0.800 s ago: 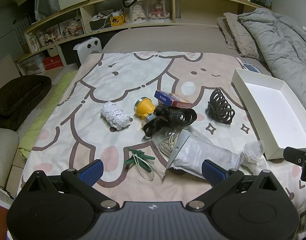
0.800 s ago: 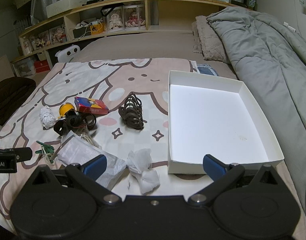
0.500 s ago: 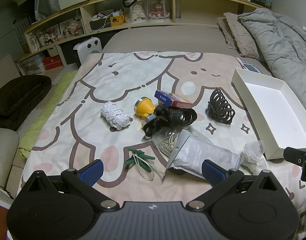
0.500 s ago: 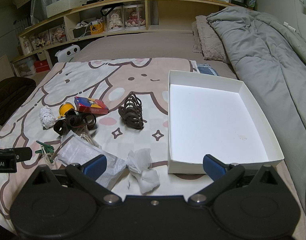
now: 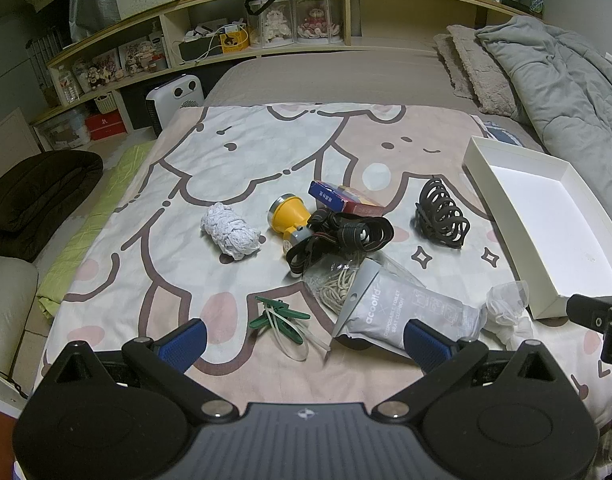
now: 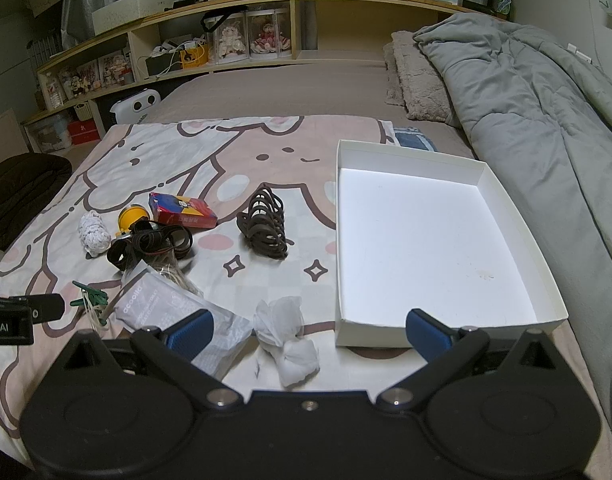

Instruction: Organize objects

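Loose objects lie on a cartoon blanket: a white cloth roll [image 5: 230,232], a yellow headlamp [image 5: 290,216] with black straps [image 5: 345,236], a red-blue box [image 5: 345,200], a black hair claw [image 5: 441,218], a green clip [image 5: 280,316], a bag of rubber bands [image 5: 337,284], a grey packet [image 5: 405,310] and a crumpled white bag [image 6: 286,340]. An empty white box [image 6: 425,232] sits to the right. My left gripper [image 5: 306,340] is open and empty, near the green clip and packet. My right gripper [image 6: 307,332] is open and empty, above the white bag.
A grey duvet [image 6: 545,120] and pillows [image 6: 417,76] lie along the right side. A shelf [image 5: 286,40] with dolls and boxes runs along the back. A white heater [image 5: 176,98] and a dark cushion [image 5: 38,192] are on the floor at left.
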